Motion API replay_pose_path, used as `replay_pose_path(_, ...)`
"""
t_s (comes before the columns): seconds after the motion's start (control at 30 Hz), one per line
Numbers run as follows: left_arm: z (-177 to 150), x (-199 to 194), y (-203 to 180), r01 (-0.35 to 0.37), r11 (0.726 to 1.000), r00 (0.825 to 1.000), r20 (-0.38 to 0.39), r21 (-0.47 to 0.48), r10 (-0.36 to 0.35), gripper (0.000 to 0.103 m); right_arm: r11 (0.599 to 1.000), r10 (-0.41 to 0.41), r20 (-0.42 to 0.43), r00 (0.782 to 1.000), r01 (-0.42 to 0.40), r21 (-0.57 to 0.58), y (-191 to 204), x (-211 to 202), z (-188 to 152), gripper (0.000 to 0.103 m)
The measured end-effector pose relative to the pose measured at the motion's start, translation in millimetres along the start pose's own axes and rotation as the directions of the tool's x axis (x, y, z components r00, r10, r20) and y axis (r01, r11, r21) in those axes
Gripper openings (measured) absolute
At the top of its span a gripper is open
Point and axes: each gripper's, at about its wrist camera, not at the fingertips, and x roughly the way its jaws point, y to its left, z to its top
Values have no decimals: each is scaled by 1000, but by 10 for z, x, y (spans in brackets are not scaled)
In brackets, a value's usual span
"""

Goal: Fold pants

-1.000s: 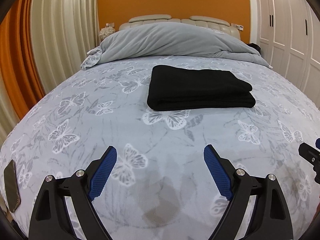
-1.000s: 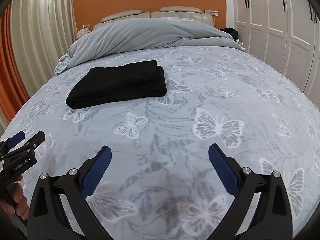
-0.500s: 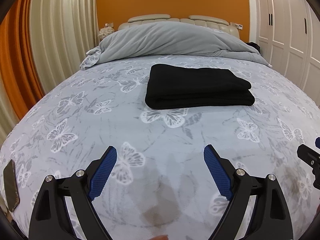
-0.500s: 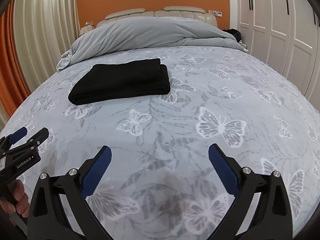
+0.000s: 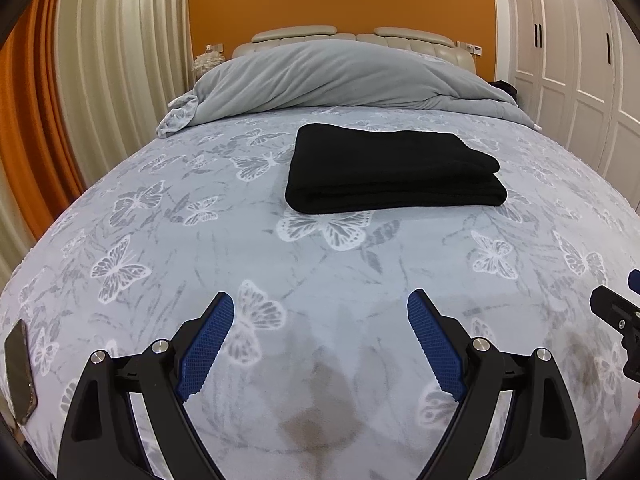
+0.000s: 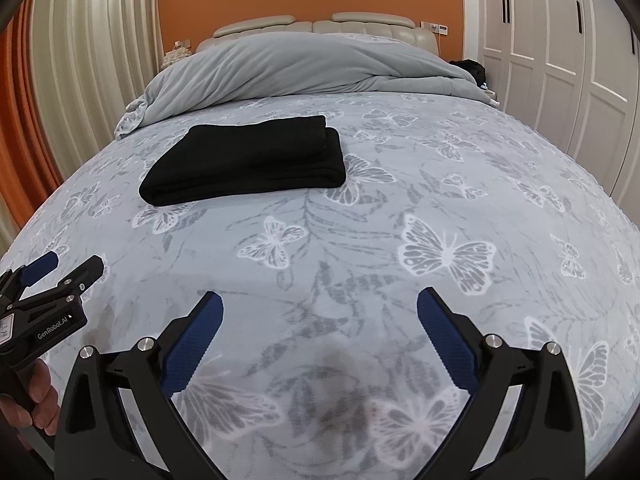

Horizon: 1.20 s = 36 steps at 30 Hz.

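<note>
A bed (image 5: 168,240) covered by a butterfly-print sheet is seen before an orange wall. Above its near edge the left gripper (image 5: 320,340) and the right gripper (image 6: 318,338) are held spread wide, with nothing between the fingers. The black pants (image 5: 394,170) are laid folded mid-bed, well apart from both. A grey duvet (image 5: 340,76) is heaped at the head edge.

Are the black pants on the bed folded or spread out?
Folded. The black pants lie as a compact rectangle, with stacked layers showing at the right edge, on the butterfly bedspread.
</note>
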Motion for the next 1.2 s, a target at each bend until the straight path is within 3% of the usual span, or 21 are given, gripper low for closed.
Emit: replay_pose_path(1.2, -17, 60, 26, 23, 999, 1000, -18, 26, -23, 86, 1000, 11, -5, 1000, -12, -23, 11, 49, 15, 96)
